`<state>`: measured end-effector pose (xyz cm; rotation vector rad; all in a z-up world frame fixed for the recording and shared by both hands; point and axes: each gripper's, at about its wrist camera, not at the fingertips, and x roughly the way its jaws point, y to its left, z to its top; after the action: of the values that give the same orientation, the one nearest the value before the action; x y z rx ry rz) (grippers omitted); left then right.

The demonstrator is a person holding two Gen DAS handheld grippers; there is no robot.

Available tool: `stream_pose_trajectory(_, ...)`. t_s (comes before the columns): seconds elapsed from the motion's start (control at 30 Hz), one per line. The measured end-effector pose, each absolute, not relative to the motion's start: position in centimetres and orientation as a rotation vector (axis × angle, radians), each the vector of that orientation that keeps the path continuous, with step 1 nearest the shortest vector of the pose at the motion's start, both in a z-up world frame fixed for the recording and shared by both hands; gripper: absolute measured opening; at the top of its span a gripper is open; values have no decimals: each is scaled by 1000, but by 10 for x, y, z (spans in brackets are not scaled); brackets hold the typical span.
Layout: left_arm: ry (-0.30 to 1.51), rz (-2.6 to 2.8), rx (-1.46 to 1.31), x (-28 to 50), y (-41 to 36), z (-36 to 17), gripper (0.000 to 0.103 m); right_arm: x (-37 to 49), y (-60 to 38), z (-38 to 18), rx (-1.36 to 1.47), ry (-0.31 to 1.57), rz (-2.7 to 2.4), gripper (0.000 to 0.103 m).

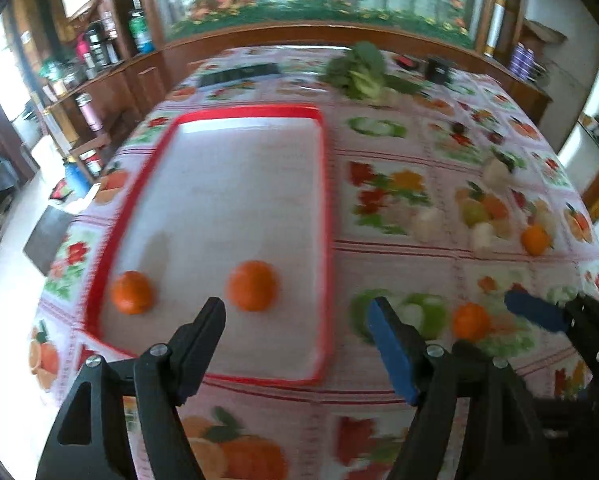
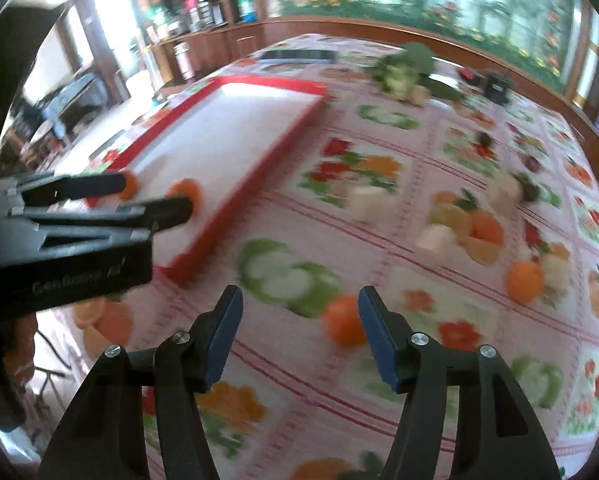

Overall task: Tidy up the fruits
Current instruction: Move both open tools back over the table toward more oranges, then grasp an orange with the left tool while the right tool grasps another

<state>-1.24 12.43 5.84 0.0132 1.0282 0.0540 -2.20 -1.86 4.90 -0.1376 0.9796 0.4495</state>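
A red-rimmed tray (image 1: 327,216) with a white floor lies on the fruit-print tablecloth. Two oranges (image 1: 253,286) (image 1: 132,292) sit at its near end. My left gripper (image 1: 297,312) hovers open over that end with nothing between its fingers. A loose orange (image 1: 470,321) lies on the cloth to the tray's right, next to my right gripper (image 1: 567,304). In the right wrist view my right gripper (image 2: 299,320) stands open, and that orange (image 2: 341,326) lies just ahead, close to the right finger. Another orange (image 2: 524,281) lies farther right. The left gripper (image 2: 157,194) shows at the left, over the tray (image 2: 259,160).
Pale white chunks (image 2: 365,200) (image 2: 435,240) are scattered on the cloth right of the tray. Leafy greens (image 1: 359,68), a dark flat object (image 1: 239,72) and a black cup (image 1: 439,68) sit at the far end. Wooden shelves with bottles stand to the left.
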Motion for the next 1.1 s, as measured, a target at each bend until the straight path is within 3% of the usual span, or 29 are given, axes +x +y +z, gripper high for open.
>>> stream_pose_trajectory(0.37,1126,-110,113,3,33,36,78,-11,-158,33,30,1010,173,64)
stream_pose_trajectory(0.7,1202,-130,75,-3,22,10,79,-11,-185,26,71,1025,175,64)
stream_pose_trajectory(0.77,1148,-107,81,-7,21,8,68,-7,-182,26,71,1017,195,64)
stream_pose_trajectory(0.83,1112,-147,59,-10,18,12,35,2,-180,26,79,1016,223,64)
stream_pose_trajectory(1.1,1110,-160,-7,-12,24,14,35,40,-166,23,81,1007,276,64)
